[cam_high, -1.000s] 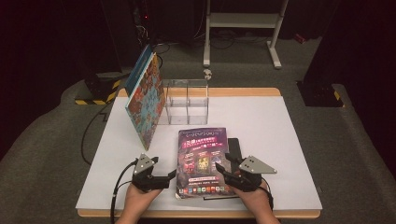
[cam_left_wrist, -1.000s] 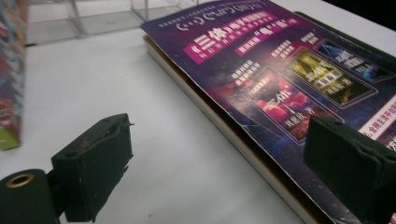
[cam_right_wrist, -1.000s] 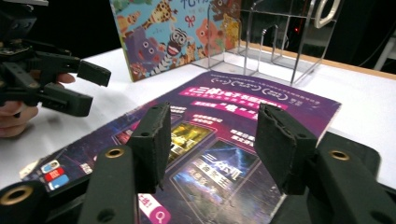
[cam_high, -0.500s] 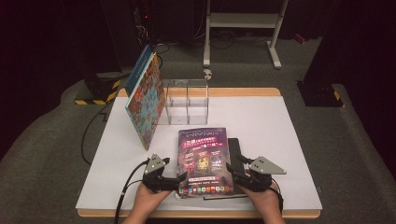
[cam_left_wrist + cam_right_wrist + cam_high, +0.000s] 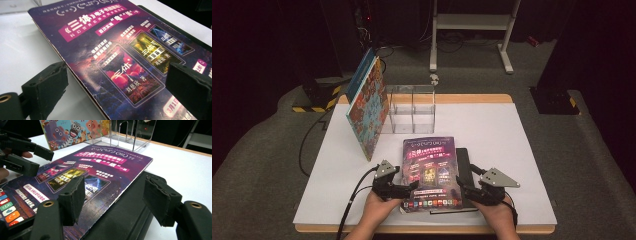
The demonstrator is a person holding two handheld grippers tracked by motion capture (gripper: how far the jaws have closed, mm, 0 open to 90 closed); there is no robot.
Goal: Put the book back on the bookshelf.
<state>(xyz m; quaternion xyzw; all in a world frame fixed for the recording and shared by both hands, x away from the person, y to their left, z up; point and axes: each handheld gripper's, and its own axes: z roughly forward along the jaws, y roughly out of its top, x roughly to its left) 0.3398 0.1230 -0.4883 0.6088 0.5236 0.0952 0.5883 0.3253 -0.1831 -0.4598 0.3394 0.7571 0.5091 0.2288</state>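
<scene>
Change since 1 second ago: left gripper [image 5: 408, 188] shifted inward onto the left edge of the purple magazine [image 5: 428, 170]; right gripper [image 5: 466, 186] hardly displaced, jaws just been opening, astride the right edges of magazine and black book.
Landmark: purple magazine, flat on the white table [image 5: 512, 150], near edge, on top of a black book [image 5: 464, 165] that juts out along its right side.
Long axis of magazine: runs from the near table edge away toward the clear acrylic rack [image 5: 411, 107], which stands just beyond its far end.
Left of magazine: picture book [image 5: 368, 107], leaning against the rack.
Left gripper state: open; in the left gripper view 1 jaw on the bare table outside the magazine's left edge, the other over the cover [image 5: 120, 57]; no pad pressing.
Right gripper state: open wide; in the right gripper view 1 jaw above the cover [image 5: 100, 170], the other outside the black book [image 5: 125, 215]; nothing clamped.
Nearer hand: judged about equal; both at the near corners, 1 each side.
Deciding relation: magazine lies between the 2 grippers, each pointing inward across its short axis; a lift likely calls for closing on opposite long edges.
</scene>
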